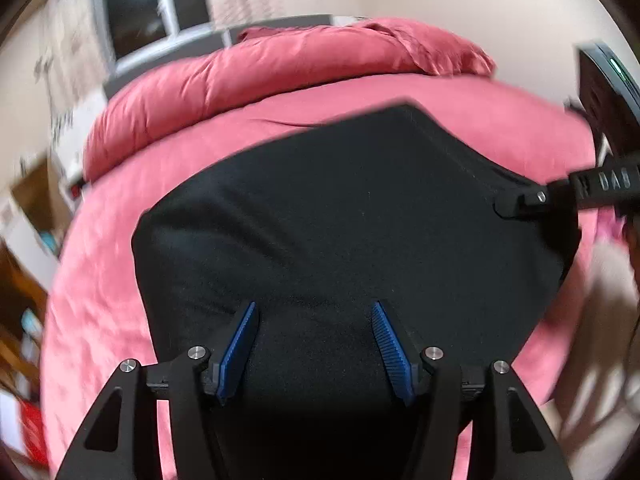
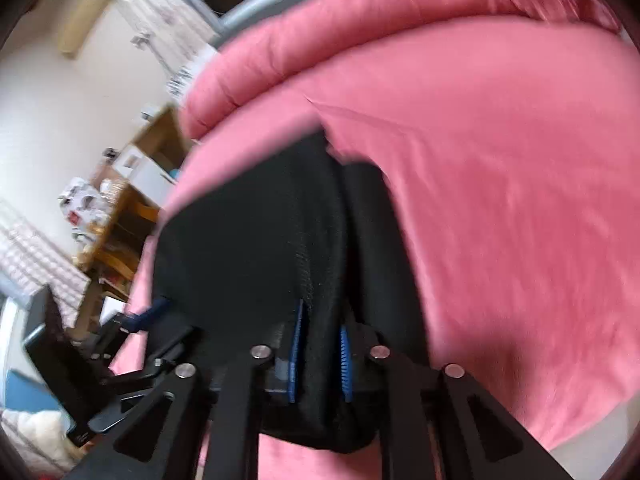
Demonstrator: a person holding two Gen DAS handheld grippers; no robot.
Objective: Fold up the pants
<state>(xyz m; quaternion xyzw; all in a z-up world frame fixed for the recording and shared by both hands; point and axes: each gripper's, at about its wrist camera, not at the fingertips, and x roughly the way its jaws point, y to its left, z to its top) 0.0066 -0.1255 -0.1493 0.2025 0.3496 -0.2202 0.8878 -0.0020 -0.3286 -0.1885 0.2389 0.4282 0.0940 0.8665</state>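
Black pants lie spread on a pink bed sheet. My left gripper is open at the near end of the pants, its blue pads wide apart with black cloth lying between them. In the left wrist view my right gripper pinches the pants' right edge. The right wrist view shows the right gripper shut on a raised fold of the pants, blue pads close on either side of the cloth. My left gripper shows at the lower left, at the pants' corner. The view is blurred.
A rolled pink duvet lies across the far end of the bed. Wooden shelves with clutter stand left of the bed, under a window. The bed's near edge drops off to the right.
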